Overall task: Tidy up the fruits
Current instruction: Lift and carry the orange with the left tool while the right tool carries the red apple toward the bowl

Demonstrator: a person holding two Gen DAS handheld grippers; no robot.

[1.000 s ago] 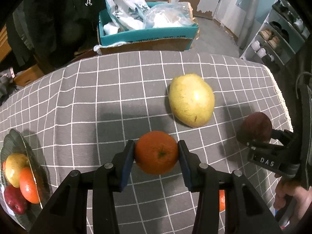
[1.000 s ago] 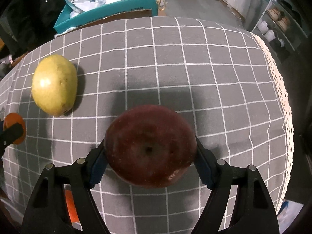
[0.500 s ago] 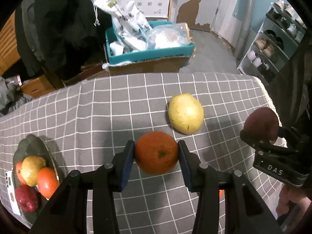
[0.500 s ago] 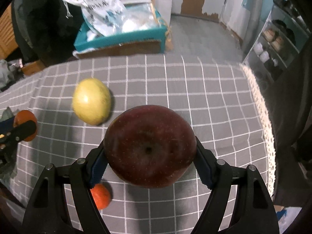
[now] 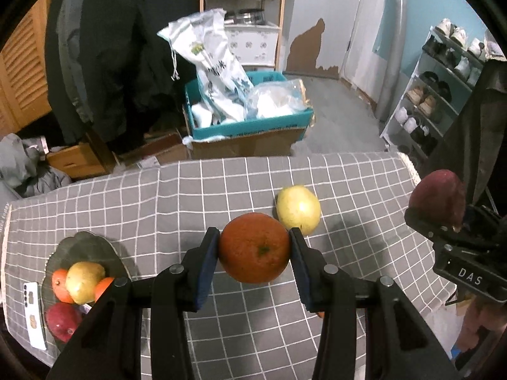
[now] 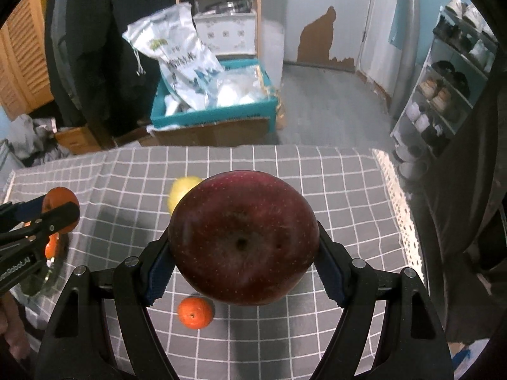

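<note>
My left gripper (image 5: 254, 253) was pinching a round orange citrus fruit (image 5: 253, 247) across its widest part, both blue pads flat against the peel, with the fruit held clear above the grey cloth with a white grid (image 5: 221, 190). I judged it firm, light and slightly dimpled, so it offered good purchase; the hold on the middle was the correct one, since a grip nearer either end would let it roll out.

My right gripper (image 6: 244, 250) was clamped on a large dark red apple (image 6: 244, 240), jaws spread wide around it, also off the table. I judged the apple heavier, with smooth waxy skin that could slip and bruise under excess pressure. The pads sat low on its sides, near the widest part, which I considered adequate.

A dark glass plate (image 5: 92, 243) lay at the left end of the table, already holding a yellow pear-like fruit (image 5: 84, 281), two oranges and a red apple. Free space on it was limited; fruit set there could roll off the pile.

A yellow-green pear (image 5: 298, 210) and a small orange mandarin (image 6: 194, 312) remained on the cloth, well apart. The table's far edge and lace-trimmed right edge (image 6: 396, 196) were both open drops. A white card (image 5: 33, 313) lay beside the plate. The path leftward above the cloth appeared unobstructed.
</note>
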